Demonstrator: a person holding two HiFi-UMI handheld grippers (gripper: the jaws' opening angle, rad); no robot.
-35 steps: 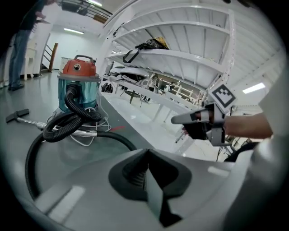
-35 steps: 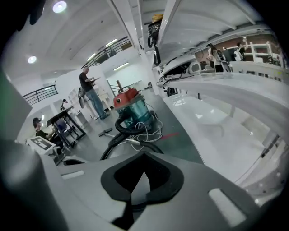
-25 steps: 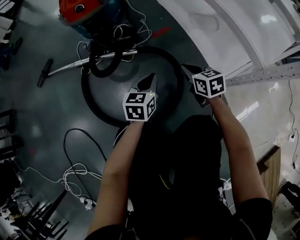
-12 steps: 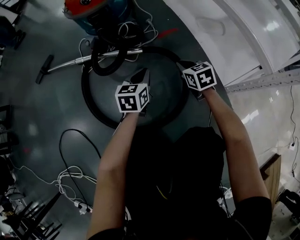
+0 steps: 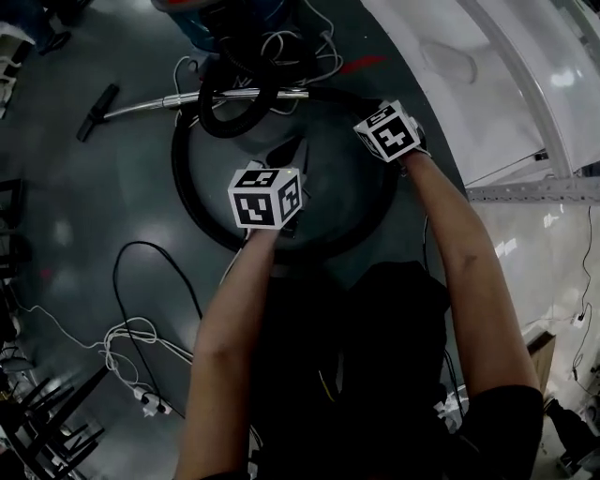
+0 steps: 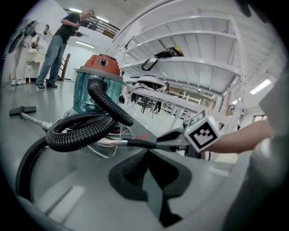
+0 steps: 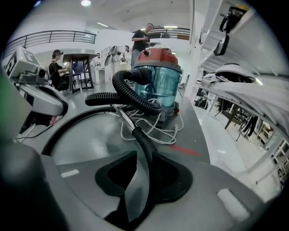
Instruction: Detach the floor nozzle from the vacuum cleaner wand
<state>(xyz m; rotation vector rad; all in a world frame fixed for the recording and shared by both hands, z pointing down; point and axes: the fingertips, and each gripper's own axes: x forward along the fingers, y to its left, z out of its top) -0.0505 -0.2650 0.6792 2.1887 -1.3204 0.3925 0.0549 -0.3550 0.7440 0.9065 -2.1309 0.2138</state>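
The vacuum's metal wand (image 5: pixel 178 99) lies on the grey floor. The black floor nozzle (image 5: pixel 97 111) is on its far left end, also small in the left gripper view (image 6: pixel 22 110). The black hose (image 5: pixel 202 211) loops round to the wand's black grip end (image 7: pixel 141 137). My right gripper (image 7: pixel 141 158) has that black end between its jaws, which are opening; the left pad stands off it. In the head view the right gripper (image 5: pixel 361 111) sits at the wand's right end. My left gripper (image 5: pixel 289 150) hovers inside the hose loop, shut and empty, its jaws (image 6: pixel 146 155) pointing at the wand.
The red-topped canister vacuum (image 5: pixel 211 23) stands just beyond the wand with white cable (image 5: pixel 295 47) heaped beside it. More white cord (image 5: pixel 131 342) and a black cable (image 5: pixel 141 258) lie at lower left. White shelving (image 5: pixel 525 103) runs along the right. A person (image 6: pixel 61 40) stands far off.
Both grippers have moved away from my body toward the wand. The right one rolled, came down onto the wand's black end, and its jaws have parted. The left stays shut.
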